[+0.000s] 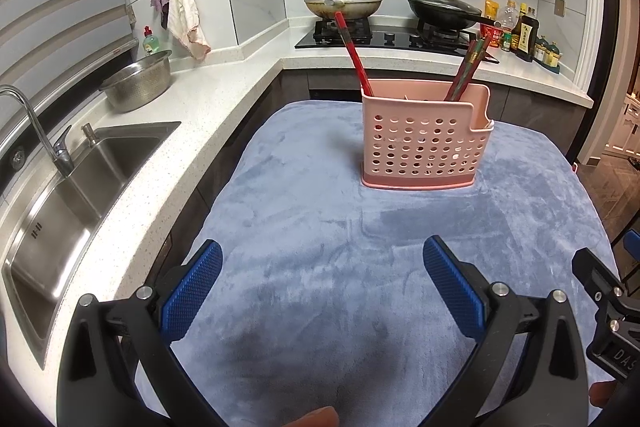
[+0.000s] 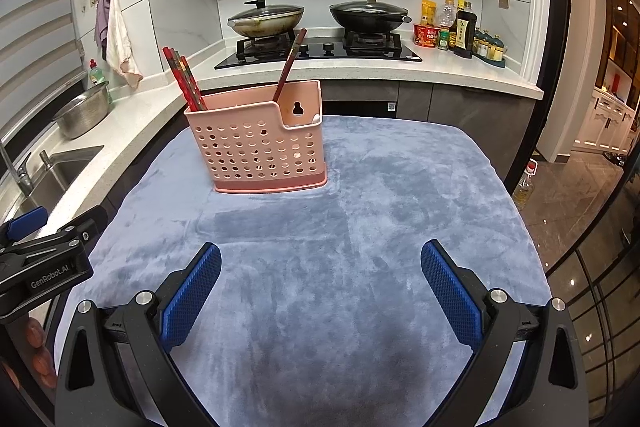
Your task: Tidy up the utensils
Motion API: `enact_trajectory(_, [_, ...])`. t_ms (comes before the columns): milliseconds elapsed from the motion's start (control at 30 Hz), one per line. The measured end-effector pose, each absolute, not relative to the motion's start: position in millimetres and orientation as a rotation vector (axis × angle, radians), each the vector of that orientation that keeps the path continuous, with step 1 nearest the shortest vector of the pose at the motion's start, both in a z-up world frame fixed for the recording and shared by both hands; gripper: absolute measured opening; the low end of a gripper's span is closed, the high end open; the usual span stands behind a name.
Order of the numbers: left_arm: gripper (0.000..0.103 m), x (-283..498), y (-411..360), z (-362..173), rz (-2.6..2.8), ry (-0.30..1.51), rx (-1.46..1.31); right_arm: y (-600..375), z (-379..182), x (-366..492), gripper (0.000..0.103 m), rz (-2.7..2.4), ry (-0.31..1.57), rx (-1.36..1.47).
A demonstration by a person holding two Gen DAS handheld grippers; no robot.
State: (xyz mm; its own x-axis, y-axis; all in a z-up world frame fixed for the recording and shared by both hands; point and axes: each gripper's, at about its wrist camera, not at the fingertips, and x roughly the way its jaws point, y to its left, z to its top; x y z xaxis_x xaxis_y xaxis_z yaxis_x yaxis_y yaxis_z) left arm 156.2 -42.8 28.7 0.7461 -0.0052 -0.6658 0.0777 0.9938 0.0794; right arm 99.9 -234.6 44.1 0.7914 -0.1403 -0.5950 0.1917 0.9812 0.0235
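Left gripper (image 1: 322, 287) and right gripper (image 2: 320, 287) spread wide, empty, over tabletop's near edge. Red chopsticks (image 1: 354, 53) already standing in pink holder (image 1: 424, 139) toward far edge. Probably finished; otherwise regroup split chopsticks.

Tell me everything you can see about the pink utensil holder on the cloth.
The pink utensil holder looks like plastic: a perforated box on a darker pink base, standing upright on the grey-blue cloth. Its front wall steps down at one end, and the taller back wall there has a keyhole-shaped hanging hole. Red chopsticks lean out of one end and a single one from the other. Neither hand-held gripper touches it.
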Motion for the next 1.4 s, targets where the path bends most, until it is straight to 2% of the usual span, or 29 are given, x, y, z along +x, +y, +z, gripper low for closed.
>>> enact_trajectory(1400, [0.096, 160.5, -46.2, 29.9, -0.046, 0.703, 0.132, -236.0, 41.3, 104.9, 0.097, -0.181, 0.646, 0.088])
